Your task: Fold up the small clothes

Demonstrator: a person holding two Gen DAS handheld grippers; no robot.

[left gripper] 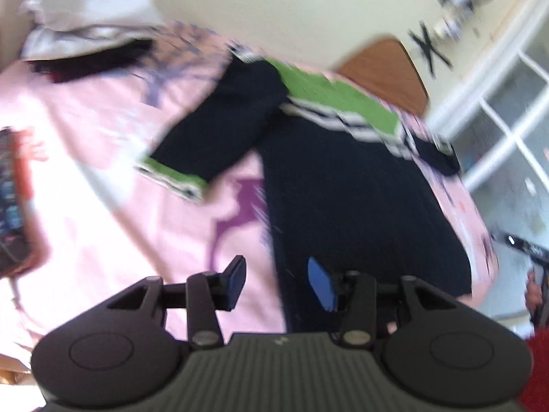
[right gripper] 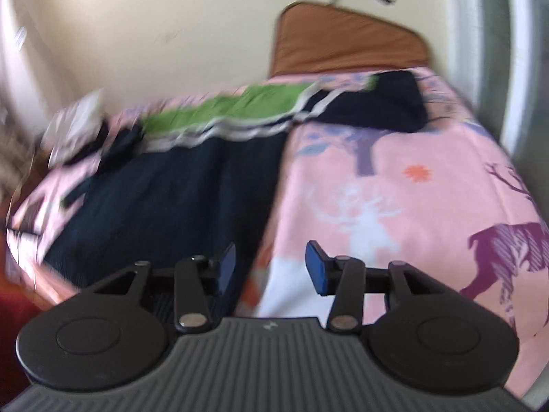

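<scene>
A small dark navy sweater (left gripper: 360,206) with a green yoke and white stripes lies spread flat on the pink bedspread (left gripper: 103,171). Its left sleeve (left gripper: 223,123) angles out with a green cuff. My left gripper (left gripper: 278,283) is open and empty, hovering over the sweater's bottom left hem edge. In the right wrist view the sweater (right gripper: 171,199) lies left of centre, its right sleeve (right gripper: 387,103) stretched toward the headboard. My right gripper (right gripper: 271,267) is open and empty, over the sweater's bottom right hem edge. Both views are motion-blurred.
A pile of white and dark clothes (left gripper: 89,17) sits at the bed's far left corner. A brown headboard (right gripper: 346,37) stands at the wall. A window (left gripper: 507,110) is on the right. A dark object (left gripper: 13,199) lies at the bed's left edge.
</scene>
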